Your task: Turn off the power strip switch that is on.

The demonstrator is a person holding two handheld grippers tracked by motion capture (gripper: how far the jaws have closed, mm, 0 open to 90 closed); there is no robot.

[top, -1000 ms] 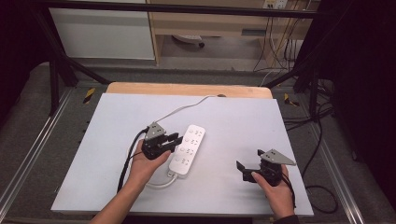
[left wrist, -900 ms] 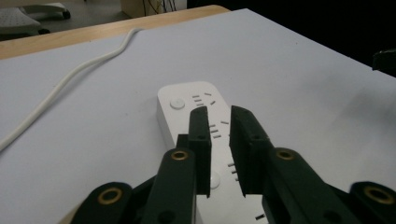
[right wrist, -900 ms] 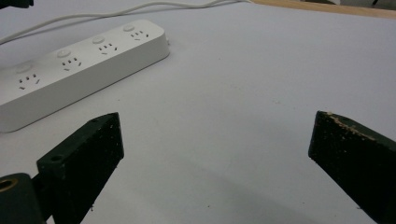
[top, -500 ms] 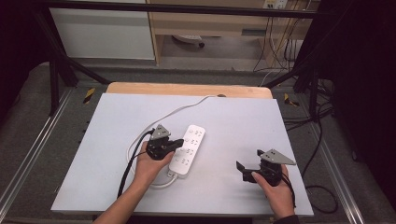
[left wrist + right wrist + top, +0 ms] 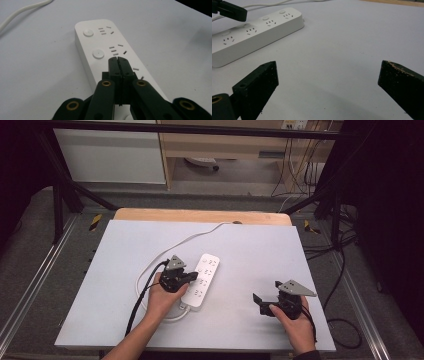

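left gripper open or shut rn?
Shut. In the left gripper view the left gripper has both black jaws pressed together, nothing between them, tips above the white power strip.

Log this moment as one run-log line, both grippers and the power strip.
left gripper: shut, tips over power strip | right gripper: open, holding nothing, apart from strip | strip: flat on white table, cord trailing away

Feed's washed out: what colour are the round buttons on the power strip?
White, like the plastic power strip; clearest in the left gripper view.
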